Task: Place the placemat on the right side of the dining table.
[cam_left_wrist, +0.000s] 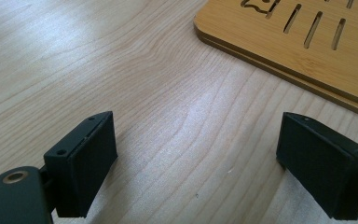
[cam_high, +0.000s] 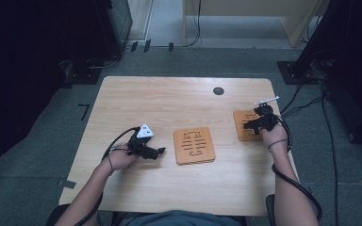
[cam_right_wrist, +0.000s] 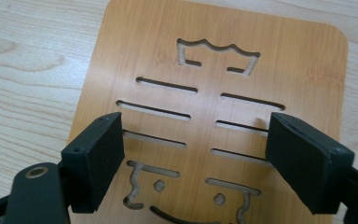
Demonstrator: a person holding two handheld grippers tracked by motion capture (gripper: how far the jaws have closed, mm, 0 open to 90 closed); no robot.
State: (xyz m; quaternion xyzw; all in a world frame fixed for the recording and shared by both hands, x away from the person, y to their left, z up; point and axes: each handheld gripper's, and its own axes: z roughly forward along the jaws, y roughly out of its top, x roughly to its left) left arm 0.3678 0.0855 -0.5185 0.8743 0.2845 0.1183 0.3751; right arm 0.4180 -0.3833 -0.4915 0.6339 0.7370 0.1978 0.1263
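Hovering over the right coaster (cam_high: 246,125), the right gripper (cam_high: 258,123) holds its jaws spread with nothing between them; in the right gripper view this coaster (cam_right_wrist: 214,93), a slotted bamboo square with cut-out figures, lies flat on the table (cam_right_wrist: 23,70) directly beneath the right gripper (cam_right_wrist: 196,163). A stack of like coasters (cam_high: 194,145) sits at the table's centre, and the left gripper (cam_high: 152,151), jaws likewise apart and empty, rests just beside its left edge; the left gripper view shows the stack's corner (cam_left_wrist: 298,42) ahead of the left gripper (cam_left_wrist: 196,172) over bare table (cam_left_wrist: 98,60). The step in hand appears to be the approach to pick up the right coaster, probably to join it to the stack. The next move likely calls for lowering the jaws to straddle an edge, since the piece lies flush and thin. How many coasters form the stack cannot be told, the right coaster's near edge is cut off by the frame, and the hand hides part of it from above.
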